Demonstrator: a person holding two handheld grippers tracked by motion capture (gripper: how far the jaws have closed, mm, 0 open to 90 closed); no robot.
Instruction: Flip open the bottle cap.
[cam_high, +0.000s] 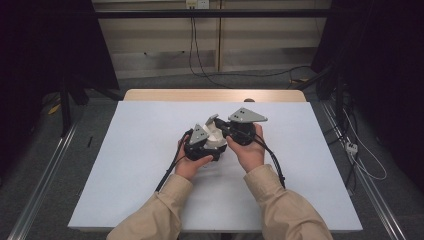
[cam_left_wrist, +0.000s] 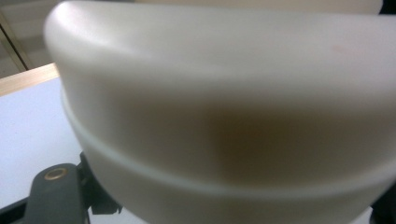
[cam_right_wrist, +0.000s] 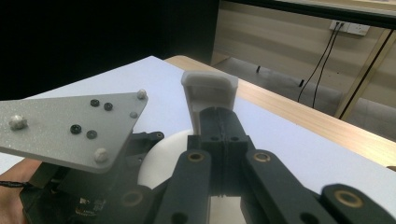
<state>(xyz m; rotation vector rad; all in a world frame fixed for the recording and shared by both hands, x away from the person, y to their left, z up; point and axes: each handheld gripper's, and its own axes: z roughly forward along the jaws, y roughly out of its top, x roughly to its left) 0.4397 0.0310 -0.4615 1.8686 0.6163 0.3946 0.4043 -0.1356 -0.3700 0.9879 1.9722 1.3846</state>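
A white rounded container (cam_high: 216, 138) sits between my two grippers at the middle of the white table (cam_high: 140, 165). Up close in the left gripper view, the container (cam_left_wrist: 224, 107) has a smooth wall with a ridge around it. My left gripper (cam_high: 211, 145) is shut on it, one black jaw showing at the lower left. A white upright flap (cam_right_wrist: 210, 91) rises from the container, seen from above as the flap (cam_high: 212, 120). My right gripper (cam_right_wrist: 219, 128) is shut on the flap's lower part, its jaws pressed together. From overhead the right gripper (cam_high: 224, 129) reaches in from the right.
The table has a wooden far edge (cam_high: 215, 95). The left gripper's grey three-cornered plate (cam_right_wrist: 70, 126) lies close to the right gripper's jaws. Cables (cam_high: 200, 65) run over the floor behind the table. Metal rails (cam_high: 42, 180) flank both sides.
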